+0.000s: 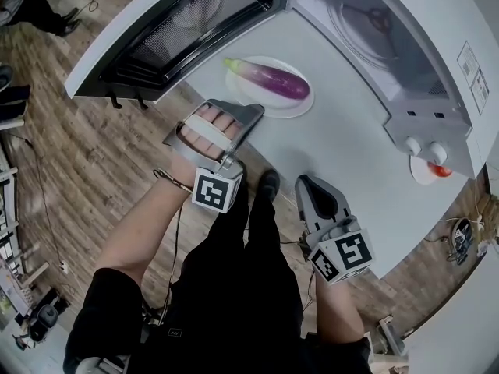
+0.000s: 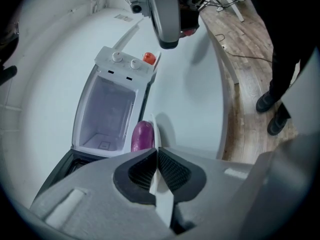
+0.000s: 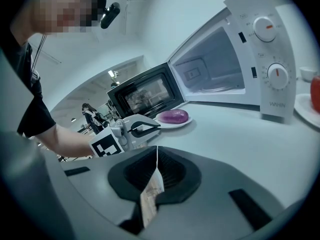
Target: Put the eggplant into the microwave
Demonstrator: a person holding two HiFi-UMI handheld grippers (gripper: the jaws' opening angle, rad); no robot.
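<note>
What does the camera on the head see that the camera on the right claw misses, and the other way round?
Only the head view: the wooden floor, the person's shoe, and the right claw seen from outside. Only the right gripper view: that claw's dark pads pressed together, and ceiling lights far behind. Both: the open microwave, the eggplant on its plate, and the left claw pinching the plate's rim.
</note>
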